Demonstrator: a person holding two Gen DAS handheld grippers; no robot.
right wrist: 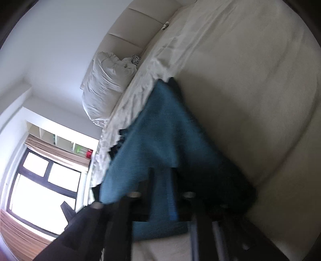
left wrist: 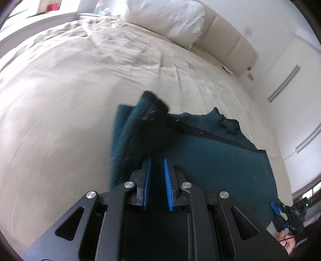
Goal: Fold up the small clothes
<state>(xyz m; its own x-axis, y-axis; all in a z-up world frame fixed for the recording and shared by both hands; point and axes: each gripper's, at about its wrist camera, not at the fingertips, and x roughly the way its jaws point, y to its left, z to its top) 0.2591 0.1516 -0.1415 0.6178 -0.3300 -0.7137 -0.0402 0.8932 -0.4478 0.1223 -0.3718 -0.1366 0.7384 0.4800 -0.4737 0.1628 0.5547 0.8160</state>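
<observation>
My left fingers (left wrist: 157,176) are standing nearly closed, blue pads pinching a raised fold of the dark teal knitted garment (left wrist: 210,156), which is lying at twelve o'clock on the cream bed sheet (left wrist: 60,100). My right fingers (right wrist: 162,192) are sitting partly parted with teal cloth between them; blur is hiding whether they are pressing it. A white pillow (left wrist: 166,16) is resting at twelve o'clock.

Beige bed (left wrist: 80,84), white pillow (left wrist: 166,18) at padded headboard (left wrist: 226,44), white walls, bright window (right wrist: 40,186) lower left.
</observation>
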